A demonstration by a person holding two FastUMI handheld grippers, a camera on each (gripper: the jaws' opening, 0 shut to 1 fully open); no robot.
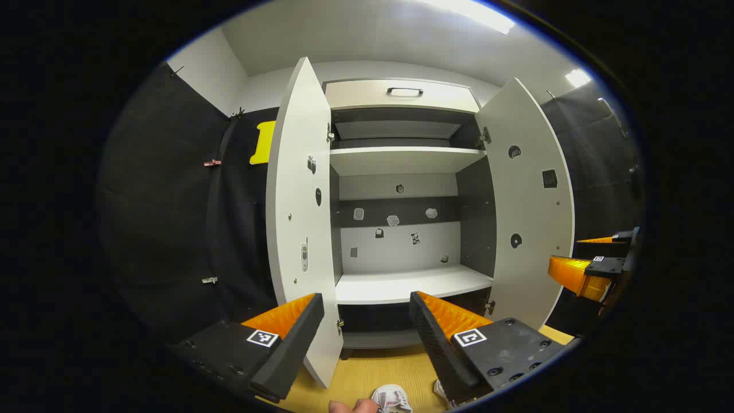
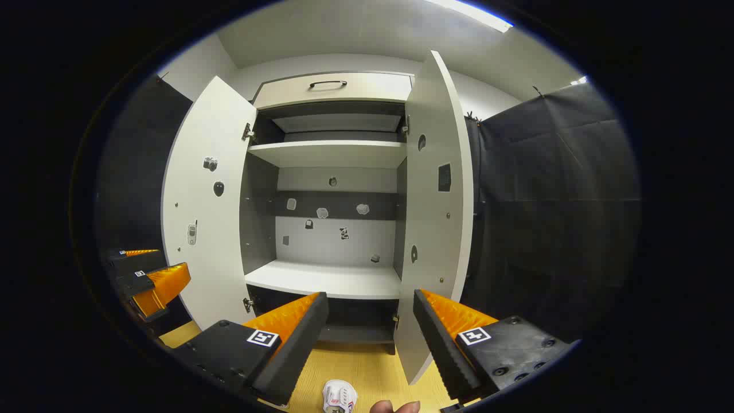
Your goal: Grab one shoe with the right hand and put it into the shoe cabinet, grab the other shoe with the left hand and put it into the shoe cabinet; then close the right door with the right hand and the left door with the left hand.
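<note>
The shoe cabinet point(image 1: 401, 189) stood straight ahead, pale with darker inner walls, both doors swung wide. Its left door point(image 1: 298, 218) and right door point(image 1: 530, 212) carried small stickers on their inner faces, and more stickers dotted the back panel. A drawer with a dark handle point(image 1: 404, 91) sat across the top. The shelves inside were bare, the lower shelf point(image 1: 413, 284) a broad white board.

On the wooden floor point(image 1: 367, 373) in front of the cabinet lay a white shoe point(image 1: 391, 397), low in the left gripper view, with a sliver of a second shoe point(image 1: 440, 390) just beside it. In the right gripper view one white shoe point(image 2: 339, 396) lay on the floor between the fingers. A fingertip point(image 1: 352, 406) showed at the bottom edge of each view.

The left gripper point(image 1: 367, 312) was held level, facing the cabinet, its fingers spread wide and holding nothing. The right gripper point(image 2: 371, 310) was likewise level and aimed at the opening, fingers wide apart and empty. Each gripper appeared at the far edge of the other's view, beside the doors and apart from them.
</note>
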